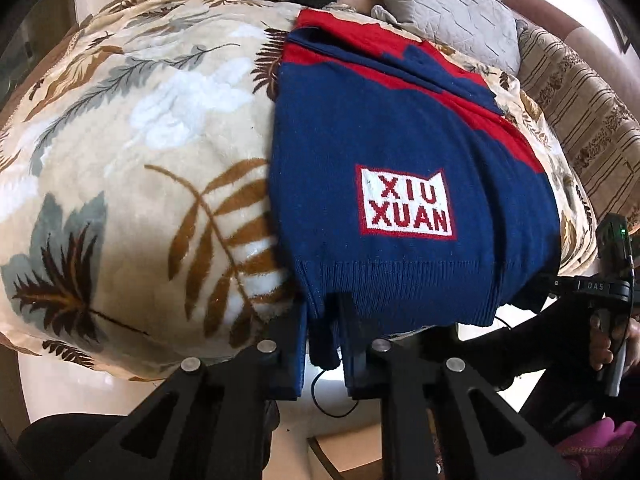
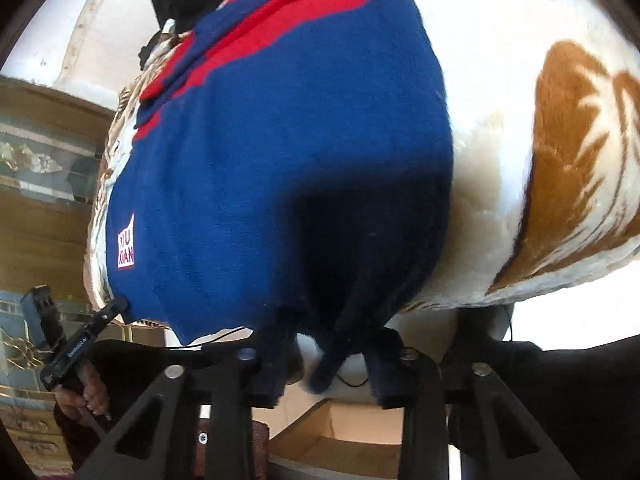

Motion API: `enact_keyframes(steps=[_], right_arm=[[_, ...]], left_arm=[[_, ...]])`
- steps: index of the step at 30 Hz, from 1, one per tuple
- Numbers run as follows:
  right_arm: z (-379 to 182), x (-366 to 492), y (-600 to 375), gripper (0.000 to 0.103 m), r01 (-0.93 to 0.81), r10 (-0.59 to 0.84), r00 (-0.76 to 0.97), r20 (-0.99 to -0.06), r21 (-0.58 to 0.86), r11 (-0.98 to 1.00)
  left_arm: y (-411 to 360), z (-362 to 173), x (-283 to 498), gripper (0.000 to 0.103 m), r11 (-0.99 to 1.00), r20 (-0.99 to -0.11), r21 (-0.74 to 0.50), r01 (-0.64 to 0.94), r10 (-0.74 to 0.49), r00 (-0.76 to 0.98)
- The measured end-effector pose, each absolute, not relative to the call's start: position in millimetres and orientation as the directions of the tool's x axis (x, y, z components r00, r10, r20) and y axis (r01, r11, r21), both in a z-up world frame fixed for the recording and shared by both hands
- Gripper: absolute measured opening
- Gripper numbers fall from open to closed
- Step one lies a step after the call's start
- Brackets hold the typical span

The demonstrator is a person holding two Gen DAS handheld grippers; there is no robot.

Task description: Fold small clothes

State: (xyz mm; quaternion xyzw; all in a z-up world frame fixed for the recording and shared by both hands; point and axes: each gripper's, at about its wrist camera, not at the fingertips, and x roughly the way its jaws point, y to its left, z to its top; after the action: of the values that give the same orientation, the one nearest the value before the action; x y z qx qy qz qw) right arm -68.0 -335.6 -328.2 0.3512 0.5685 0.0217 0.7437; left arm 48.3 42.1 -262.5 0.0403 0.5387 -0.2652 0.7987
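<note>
One navy-and-red sweater (image 1: 400, 128) lies flat on your leaf-print blanket (image 1: 132, 152), its single white logo patch (image 1: 406, 202) facing up. Two grippers work its ribbed hem: your left gripper (image 1: 325, 332) is clamped on one corner, your right gripper (image 2: 326, 364) pinches the other.

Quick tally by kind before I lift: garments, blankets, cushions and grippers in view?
Garments: 1, the navy and red sweater
Blankets: 1, the leaf-print blanket
Cushions: 1, the grey quilted cushion
Grippers: 2, left gripper and right gripper, each clamped on the sweater's hem
Total: 5
</note>
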Motion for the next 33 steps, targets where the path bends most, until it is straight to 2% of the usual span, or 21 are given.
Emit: enact_keyframes(steps=[2, 4, 5, 6, 10, 11, 13, 14, 15, 16, 17, 18, 22, 26, 33], right_arm=[[-321.9, -70.3, -332.6, 0.024, 0.353, 0.429, 0.359, -0.829, 0.546, 0.760], [-320.3, -73.5, -335.1, 0.024, 0.341, 0.452, 0.369, -0.812, 0.571, 0.747], [-319.5, -73.8, -336.1, 0.024, 0.345, 0.461, 0.371, -0.806, 0.581, 0.737], [-319.4, -73.7, -339.3, 0.025, 0.358, 0.470, 0.368, -0.803, 0.588, 0.725], [-331.6, -72.4, -342.6, 0.027, 0.404, 0.501, 0.354, -0.790, 0.612, 0.680], [-333.8, -71.3, -342.5, 0.027, 0.403, 0.503, 0.357, -0.787, 0.616, 0.677], [-332.7, -67.8, -340.0, 0.027, 0.383, 0.496, 0.364, -0.789, 0.612, 0.692], [-330.7, -68.2, -338.5, 0.027, 0.372, 0.486, 0.362, -0.796, 0.601, 0.708], [-328.5, -66.1, -336.0, 0.024, 0.368, 0.478, 0.362, -0.801, 0.593, 0.716], [-325.2, -65.9, -334.8, 0.021, 0.361, 0.473, 0.363, -0.803, 0.589, 0.723], [-319.8, -66.7, -335.2, 0.012, 0.349, 0.469, 0.368, -0.803, 0.587, 0.731], [-313.9, -63.5, -333.8, 0.011, 0.336, 0.468, 0.378, -0.798, 0.590, 0.734], [-277.2, -58.2, -336.2, 0.010, 0.261, 0.472, 0.449, -0.759, 0.616, 0.743], [-238.1, -47.0, -351.4, 0.010, 0.205, 0.470, 0.524, -0.711, 0.641, 0.740], [-193.1, -10.9, -381.4, 0.010, 0.178, 0.403, 0.644, -0.650, 0.640, 0.748]], left_arm=[[42.2, -261.4, 50.3, 0.017, 0.855, -0.880, -0.227, 0.466, -0.385, 0.279], [44.8, -262.8, 50.4, 0.042, 0.860, -0.887, -0.234, 0.453, -0.379, 0.263], [46.0, -264.1, 49.8, 0.063, 0.865, -0.891, -0.236, 0.443, -0.374, 0.256], [45.8, -264.3, 50.8, 0.067, 0.869, -0.892, -0.238, 0.435, -0.372, 0.256], [47.8, -269.8, 55.0, 0.067, 0.857, -0.886, -0.295, 0.421, -0.411, 0.215], [48.6, -273.2, 56.4, 0.066, 0.858, -0.888, -0.310, 0.409, -0.415, 0.197], [47.4, -276.9, 57.7, 0.047, 0.856, -0.887, -0.330, 0.399, -0.425, 0.179], [48.3, -277.8, 58.7, 0.023, 0.855, -0.886, -0.338, 0.394, -0.430, 0.174], [49.2, -278.3, 59.1, 0.009, 0.851, -0.882, -0.350, 0.391, -0.440, 0.170], [50.3, -277.4, 59.2, 0.009, 0.843, -0.872, -0.371, 0.389, -0.460, 0.165], [50.4, -275.0, 58.6, 0.007, 0.840, -0.868, -0.375, 0.393, -0.467, 0.170], [50.7, -272.5, 58.0, 0.006, 0.837, -0.864, -0.376, 0.397, -0.472, 0.176], [52.0, -252.0, 55.6, 0.006, 0.799, -0.820, -0.424, 0.427, -0.538, 0.192], [56.5, -212.4, 62.0, 0.005, 0.740, -0.739, -0.491, 0.460, -0.633, 0.231], [58.3, -153.1, 107.2, 0.005, 0.703, -0.650, -0.518, 0.488, -0.694, 0.310]])
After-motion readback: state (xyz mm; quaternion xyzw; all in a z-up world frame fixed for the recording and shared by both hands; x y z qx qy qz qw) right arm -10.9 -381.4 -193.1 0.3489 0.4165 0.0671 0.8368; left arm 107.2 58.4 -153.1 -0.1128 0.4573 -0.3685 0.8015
